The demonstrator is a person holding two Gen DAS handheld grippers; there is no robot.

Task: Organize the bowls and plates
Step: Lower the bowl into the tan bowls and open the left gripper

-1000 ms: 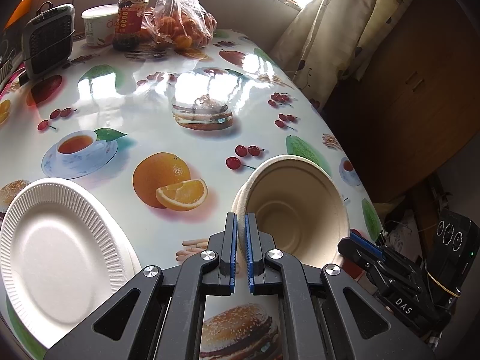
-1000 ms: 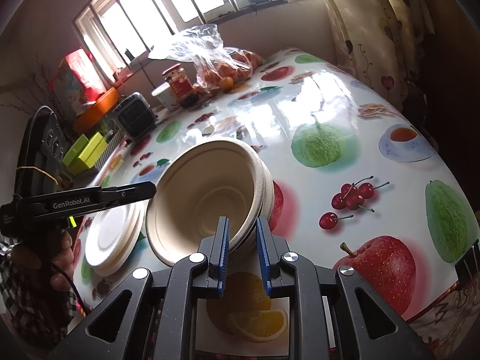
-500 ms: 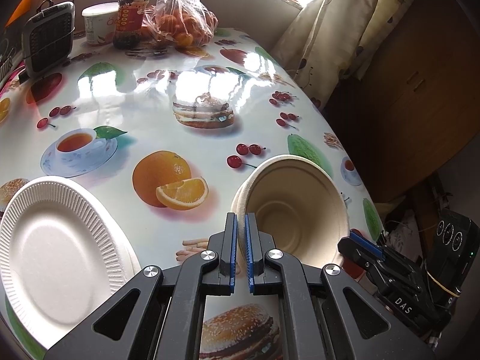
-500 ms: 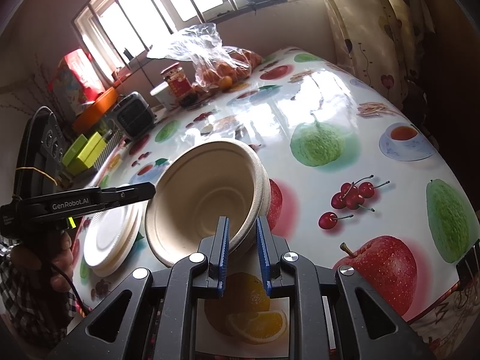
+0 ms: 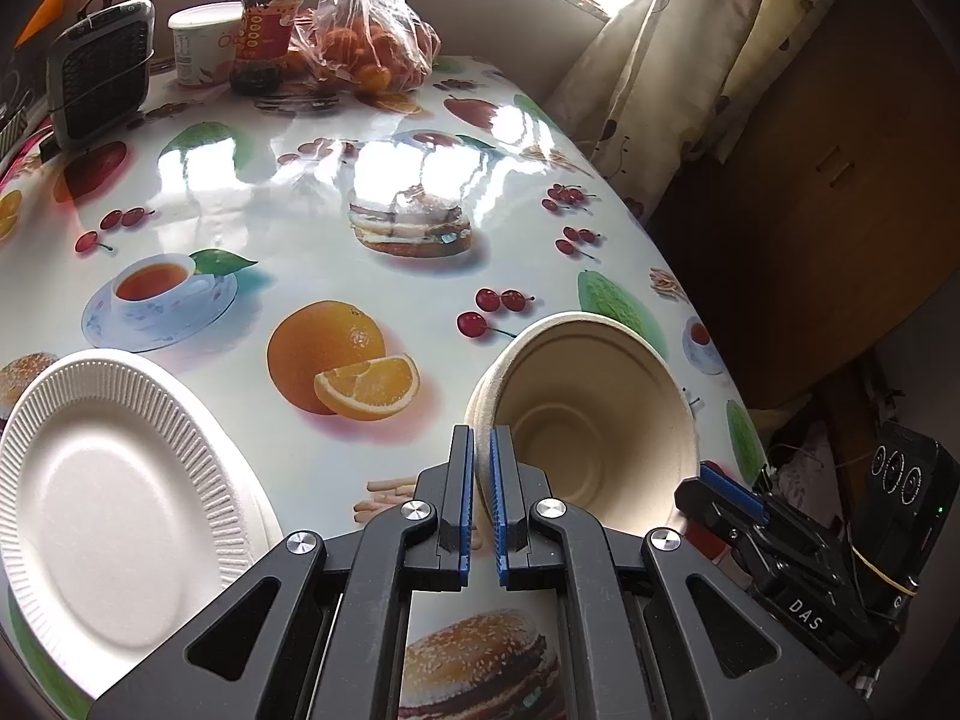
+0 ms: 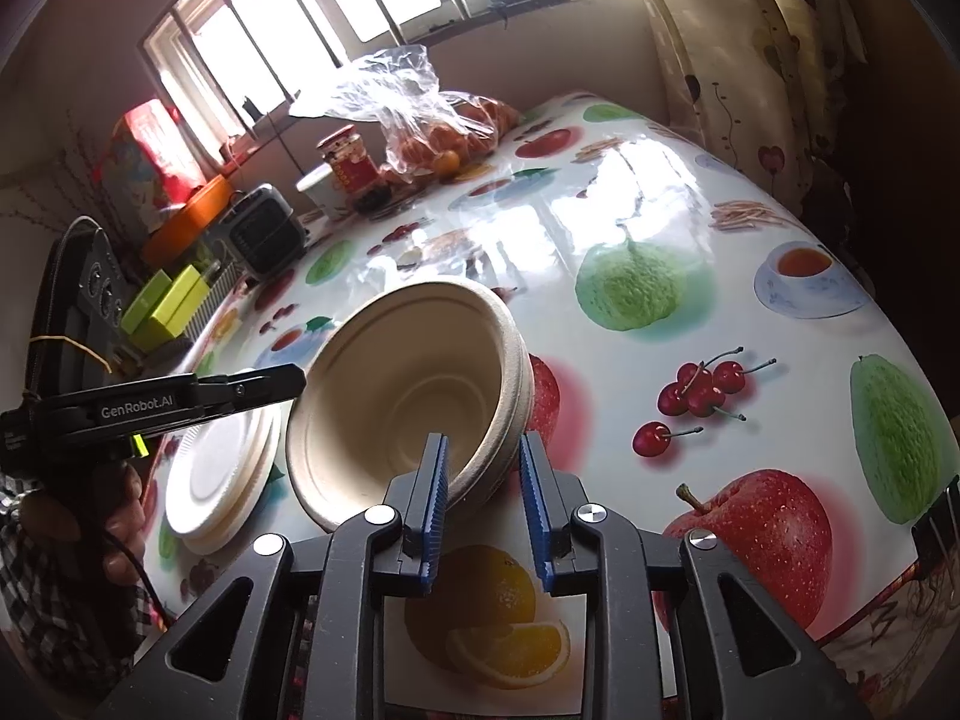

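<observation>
A stack of beige paper bowls is tilted on its side over the fruit-print table, mouth toward me; it also shows in the right wrist view. My left gripper is shut on the stack's left rim. My right gripper is closed around the opposite rim, its fingers straddling the bowl wall. A stack of white ribbed paper plates lies at the near left of the table, also seen in the right wrist view.
At the far end stand a small grey heater, a white tub, a red jar and a plastic bag of oranges. A curtain and a wooden cabinet are to the right.
The bowl stack has tilted slightly more and shifted a little; both grippers stay closed on its rims. The plates have not moved.
</observation>
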